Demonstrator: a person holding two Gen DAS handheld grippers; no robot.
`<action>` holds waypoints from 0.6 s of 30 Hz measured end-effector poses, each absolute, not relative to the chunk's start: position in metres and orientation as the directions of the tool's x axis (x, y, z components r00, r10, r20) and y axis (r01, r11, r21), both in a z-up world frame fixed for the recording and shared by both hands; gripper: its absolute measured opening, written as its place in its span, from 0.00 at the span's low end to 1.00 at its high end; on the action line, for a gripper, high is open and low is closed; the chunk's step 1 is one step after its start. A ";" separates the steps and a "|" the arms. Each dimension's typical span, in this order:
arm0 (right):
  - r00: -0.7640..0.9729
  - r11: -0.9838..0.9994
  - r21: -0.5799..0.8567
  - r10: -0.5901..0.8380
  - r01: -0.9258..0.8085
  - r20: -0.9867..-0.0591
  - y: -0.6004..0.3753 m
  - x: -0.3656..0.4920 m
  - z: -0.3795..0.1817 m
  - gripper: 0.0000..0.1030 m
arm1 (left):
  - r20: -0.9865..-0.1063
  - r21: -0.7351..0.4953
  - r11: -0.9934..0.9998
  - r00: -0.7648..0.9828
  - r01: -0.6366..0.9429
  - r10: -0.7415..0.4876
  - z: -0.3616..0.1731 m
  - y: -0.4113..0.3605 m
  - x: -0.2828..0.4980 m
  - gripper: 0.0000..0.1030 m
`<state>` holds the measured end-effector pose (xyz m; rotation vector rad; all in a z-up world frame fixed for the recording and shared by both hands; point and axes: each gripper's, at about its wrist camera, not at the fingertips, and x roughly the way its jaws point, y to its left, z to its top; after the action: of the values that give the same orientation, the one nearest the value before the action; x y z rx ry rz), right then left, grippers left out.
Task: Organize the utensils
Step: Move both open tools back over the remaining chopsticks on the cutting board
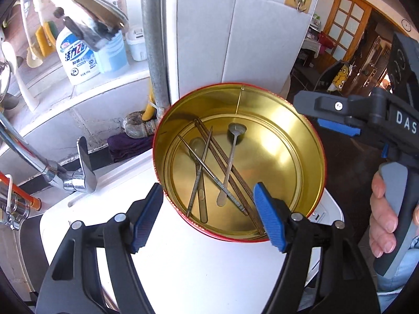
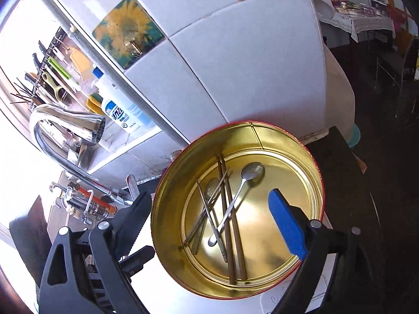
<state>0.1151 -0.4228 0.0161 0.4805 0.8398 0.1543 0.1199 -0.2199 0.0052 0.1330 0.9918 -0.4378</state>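
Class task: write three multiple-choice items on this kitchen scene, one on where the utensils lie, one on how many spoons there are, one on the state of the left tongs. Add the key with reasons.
1. Where do the utensils lie?
A in the sink
B in the round gold tin
C on a rack

2. How many spoons are in the tin?
A two
B four
C none

3. The left tongs are:
A shut on a spoon
B shut on the tin's rim
C open and empty

Key: B, the chopsticks and spoons rest on the tin's floor; A, two spoon bowls show; C, nothing lies between the blue pads.
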 end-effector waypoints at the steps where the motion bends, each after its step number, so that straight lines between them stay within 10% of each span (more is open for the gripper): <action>1: 0.669 0.882 0.470 0.323 0.044 -0.669 -0.418 0.111 0.018 0.89 | -0.821 -0.087 0.908 0.487 0.410 -0.299 0.011 -0.212 0.114 0.69; 18: 0.624 0.865 0.442 0.485 -0.238 -0.613 -0.281 0.074 0.030 0.90 | -0.742 -0.140 0.976 0.635 0.167 -0.215 0.030 -0.048 0.029 0.79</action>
<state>0.0738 -0.2806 0.0303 0.3347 0.7961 0.4240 0.0294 -0.0476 0.0300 -0.0602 0.8559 -0.2182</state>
